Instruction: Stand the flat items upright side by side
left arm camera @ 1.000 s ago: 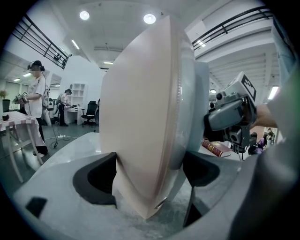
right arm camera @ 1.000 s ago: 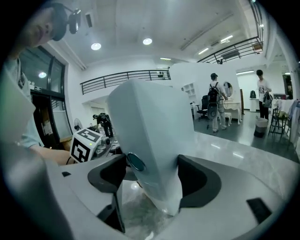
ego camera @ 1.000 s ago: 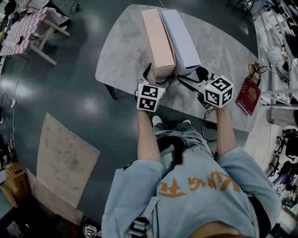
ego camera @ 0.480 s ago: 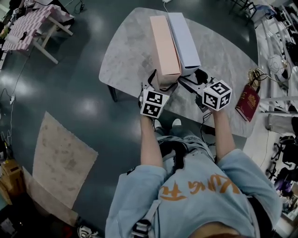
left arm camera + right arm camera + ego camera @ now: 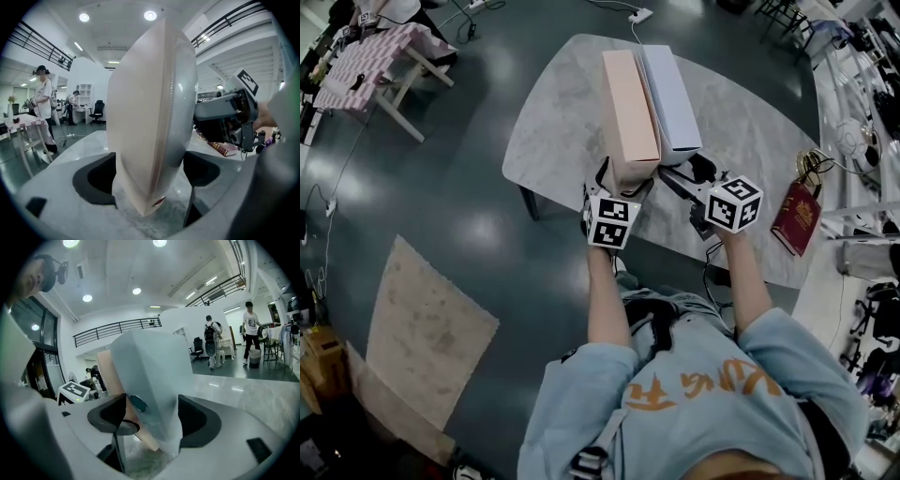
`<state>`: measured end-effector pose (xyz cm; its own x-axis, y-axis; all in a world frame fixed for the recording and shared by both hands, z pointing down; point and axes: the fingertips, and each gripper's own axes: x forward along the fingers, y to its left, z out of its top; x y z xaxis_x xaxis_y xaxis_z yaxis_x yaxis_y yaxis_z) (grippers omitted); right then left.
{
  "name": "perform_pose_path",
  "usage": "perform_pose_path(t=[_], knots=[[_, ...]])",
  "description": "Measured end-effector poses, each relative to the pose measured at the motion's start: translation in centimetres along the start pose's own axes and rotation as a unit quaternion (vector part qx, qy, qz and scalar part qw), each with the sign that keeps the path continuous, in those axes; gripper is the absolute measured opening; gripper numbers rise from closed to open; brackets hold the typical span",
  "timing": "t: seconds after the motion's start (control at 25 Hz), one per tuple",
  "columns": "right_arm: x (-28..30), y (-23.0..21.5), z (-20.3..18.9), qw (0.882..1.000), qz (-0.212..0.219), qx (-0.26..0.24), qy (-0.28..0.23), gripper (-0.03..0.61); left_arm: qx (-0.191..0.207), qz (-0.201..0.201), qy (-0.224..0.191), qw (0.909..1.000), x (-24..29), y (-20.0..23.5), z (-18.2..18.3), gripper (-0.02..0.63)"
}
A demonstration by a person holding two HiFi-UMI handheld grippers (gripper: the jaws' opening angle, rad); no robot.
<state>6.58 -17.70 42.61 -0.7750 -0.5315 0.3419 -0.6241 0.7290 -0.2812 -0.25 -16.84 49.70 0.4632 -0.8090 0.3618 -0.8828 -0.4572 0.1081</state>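
On the table (image 5: 572,141) the pink binder (image 5: 630,103) and the pale blue binder (image 5: 670,94) stand on edge with their long faces together, running toward 12 o'clock. The pink one is on the 9 o'clock side. The left gripper (image 5: 626,178) is clamped across the pink binder's near end. The right gripper (image 5: 686,169) straddles the blue one's spine by its finger hole and seems pressed on both sides, though that contact is hard to read. To finish well, I'd square the near ends level, press the faces flush, then ease one grip off at a time and watch for a lean before freeing the other. The count is two binders, two grippers, and one red book (image 5: 794,217) at 3 o'clock of the right gripper.
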Motion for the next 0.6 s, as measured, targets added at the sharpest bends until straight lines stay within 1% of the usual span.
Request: perform_pose_path(t=[0.12,0.2,0.28,0.36,0.44,0.52,0.6], knots=[[-0.7,0.2,0.7,1.000,0.000,-0.002,-0.014,0.348,-0.018,0.019,-0.009,0.9996,-1.3,0.2,0.9,0.463],[-1.6,0.4,1.1,1.000,0.004,-0.004,-0.022,0.347,-0.022,0.031,-0.016,0.9992,-2.2,-0.1,1.5,0.462],[-2.4,0.7,1.5,0.999,0.006,-0.013,-0.029,0.340,-0.025,0.044,-0.028,0.9983,-3.2,-0.5,2.3,0.456],[-3.4,1.0,2.1,0.999,0.004,-0.029,-0.039,0.319,-0.029,0.056,-0.045,0.9970,-4.2,-1.0,3.4,0.442],[-4.6,1.3,2.8,0.998,-0.001,-0.043,-0.053,0.275,-0.025,0.068,-0.060,0.9956,-5.2,-1.7,4.4,0.418],[-5.8,1.5,3.7,0.996,-0.007,-0.050,-0.073,0.209,-0.018,0.084,-0.076,0.9934,-6.3,-2.4,5.6,0.369],[-6.9,1.8,4.4,0.995,-0.011,-0.054,-0.089,0.157,-0.015,0.099,-0.099,0.9901,-7.5,-3.1,7.0,0.326]])
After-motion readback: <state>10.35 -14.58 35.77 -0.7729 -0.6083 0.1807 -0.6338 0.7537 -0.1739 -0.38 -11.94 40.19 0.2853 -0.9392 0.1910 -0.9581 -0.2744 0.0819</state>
